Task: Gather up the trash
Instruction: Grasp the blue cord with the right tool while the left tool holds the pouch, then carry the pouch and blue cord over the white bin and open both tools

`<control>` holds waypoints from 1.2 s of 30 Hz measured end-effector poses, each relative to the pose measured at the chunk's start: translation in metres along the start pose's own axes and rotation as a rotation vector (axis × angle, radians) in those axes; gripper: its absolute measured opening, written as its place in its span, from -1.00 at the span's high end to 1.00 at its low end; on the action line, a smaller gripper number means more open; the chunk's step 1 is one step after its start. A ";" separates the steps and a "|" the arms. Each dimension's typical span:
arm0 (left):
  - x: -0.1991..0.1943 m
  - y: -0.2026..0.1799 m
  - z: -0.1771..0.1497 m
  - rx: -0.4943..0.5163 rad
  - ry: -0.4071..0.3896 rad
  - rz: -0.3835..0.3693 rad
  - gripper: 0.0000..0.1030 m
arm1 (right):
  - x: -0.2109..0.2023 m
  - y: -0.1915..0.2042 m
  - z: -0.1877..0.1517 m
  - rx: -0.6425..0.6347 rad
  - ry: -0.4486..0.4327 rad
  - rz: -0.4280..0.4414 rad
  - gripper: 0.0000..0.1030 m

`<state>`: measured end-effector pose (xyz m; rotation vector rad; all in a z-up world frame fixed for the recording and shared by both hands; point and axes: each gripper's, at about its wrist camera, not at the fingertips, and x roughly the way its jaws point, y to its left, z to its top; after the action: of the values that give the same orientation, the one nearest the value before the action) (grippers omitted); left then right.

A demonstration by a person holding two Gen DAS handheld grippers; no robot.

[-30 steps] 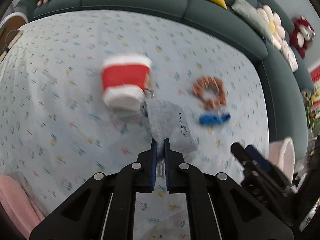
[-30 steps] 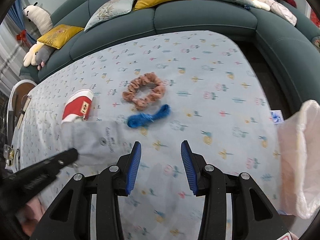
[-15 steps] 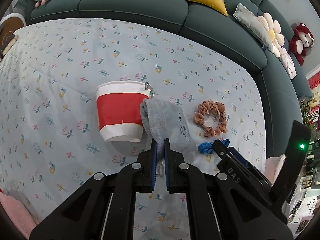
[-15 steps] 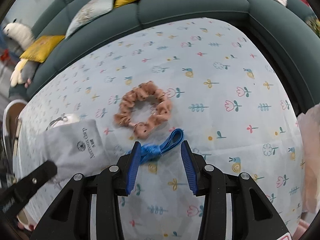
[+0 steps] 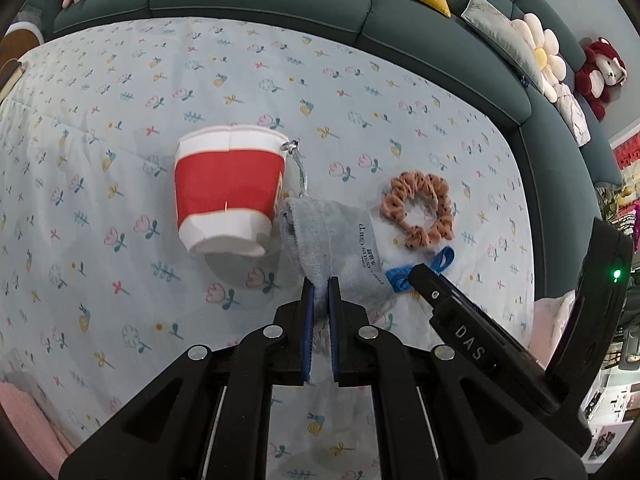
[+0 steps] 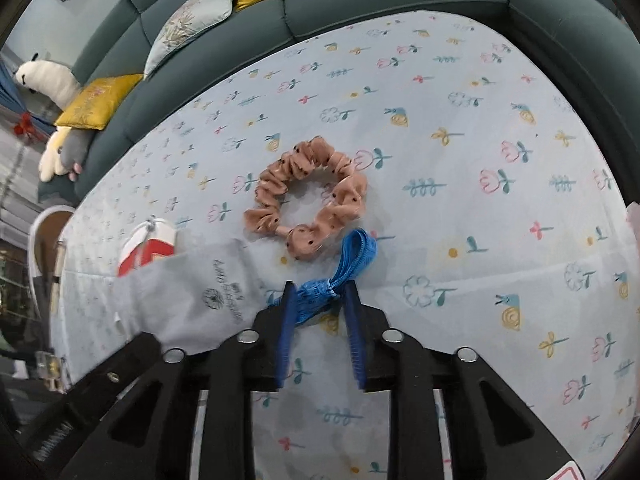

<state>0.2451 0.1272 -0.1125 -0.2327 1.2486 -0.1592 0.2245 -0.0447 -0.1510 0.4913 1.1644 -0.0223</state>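
Note:
My left gripper is shut on the lower edge of a grey drawstring pouch, which lies on the flowered tablecloth. Just left of the pouch, a red and white paper cup rests on its side. In the right wrist view, my right gripper has its jaws closing around a blue ribbon, and both pads touch the knotted part. A peach scrunchie lies just beyond the ribbon. The pouch and cup sit to the left there.
A dark green curved sofa with yellow and pale cushions and soft toys wraps the far side of the table. A pale pink bag hangs at the table's right edge. Something pink shows at the lower left corner.
My right gripper dropped toward the table onto the blue ribbon, and its jaws narrowed around it. My left gripper kept its hold on the pouch and barely moved.

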 end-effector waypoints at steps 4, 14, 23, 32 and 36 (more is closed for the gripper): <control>-0.005 -0.007 -0.008 0.011 0.001 -0.005 0.87 | -0.010 0.000 -0.007 -0.022 -0.004 -0.001 0.73; -0.025 -0.053 -0.032 0.087 -0.008 -0.037 0.87 | -0.061 -0.035 -0.026 -0.003 -0.064 -0.008 0.75; -0.046 -0.120 -0.062 0.186 -0.022 -0.088 0.87 | -0.121 -0.092 -0.037 0.051 -0.152 -0.052 0.76; -0.067 -0.201 -0.097 0.325 -0.049 -0.130 0.87 | -0.175 -0.163 -0.051 0.140 -0.225 -0.088 0.76; -0.072 -0.236 -0.113 0.390 -0.056 -0.148 0.87 | -0.195 -0.196 -0.059 0.182 -0.248 -0.104 0.76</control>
<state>0.1168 -0.0925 -0.0183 0.0090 1.1193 -0.5140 0.0408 -0.2428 -0.0669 0.5707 0.9468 -0.2739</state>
